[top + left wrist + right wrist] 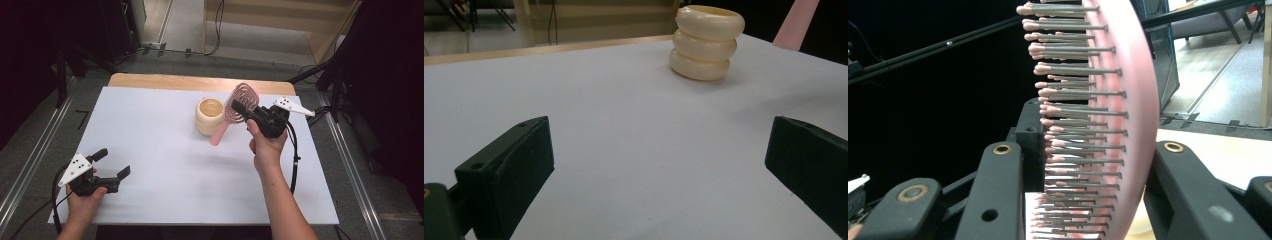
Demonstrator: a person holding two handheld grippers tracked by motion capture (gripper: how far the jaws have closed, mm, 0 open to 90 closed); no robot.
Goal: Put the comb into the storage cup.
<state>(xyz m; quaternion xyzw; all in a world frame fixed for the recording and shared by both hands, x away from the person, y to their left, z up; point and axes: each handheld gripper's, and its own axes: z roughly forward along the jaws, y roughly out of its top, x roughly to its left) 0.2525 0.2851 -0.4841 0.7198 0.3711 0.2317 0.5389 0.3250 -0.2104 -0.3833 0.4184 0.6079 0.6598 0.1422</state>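
Pink plastic hairbrush [1135,100], metal bristles

A white surface [165,165] fills the middle of the high view, its pale wooden edge showing along the far side in the upper centre. A cream holder [209,116] made of three stacked rings stands upright on the surface, right of centre and toward the far edge. A faint shadow falls beside its base.

We see our right hand-held gripper [1083,165] clamped on the pink hairbrush [1128,100], bristles facing left, over the pale surface [1218,155]
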